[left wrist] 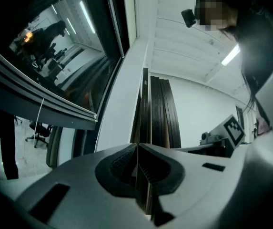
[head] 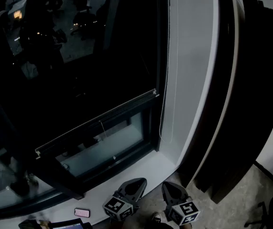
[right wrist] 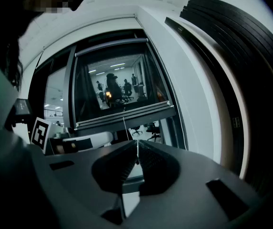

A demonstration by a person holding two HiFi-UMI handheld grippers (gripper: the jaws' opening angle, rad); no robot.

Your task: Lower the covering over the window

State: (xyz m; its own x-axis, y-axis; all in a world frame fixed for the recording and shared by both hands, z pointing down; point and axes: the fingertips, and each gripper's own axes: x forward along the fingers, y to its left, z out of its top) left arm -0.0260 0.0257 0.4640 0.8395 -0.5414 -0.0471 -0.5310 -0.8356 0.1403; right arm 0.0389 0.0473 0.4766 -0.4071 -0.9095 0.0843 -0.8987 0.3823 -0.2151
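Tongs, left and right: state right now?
Left tongs: closed, holding nothing.
Right tongs: closed, holding nothing.

Two claws [head: 136,182] [head: 172,185], one blind [head: 97,121], one phone [head: 82,213] (pink)

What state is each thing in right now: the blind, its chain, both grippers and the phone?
blind: lowered most of the way, bottom rail short of the sill, gap left below
chain: hanging loose beside the frame, held by neither gripper
left gripper: shut, empty
right gripper: shut, empty
phone: lying flat on the sill
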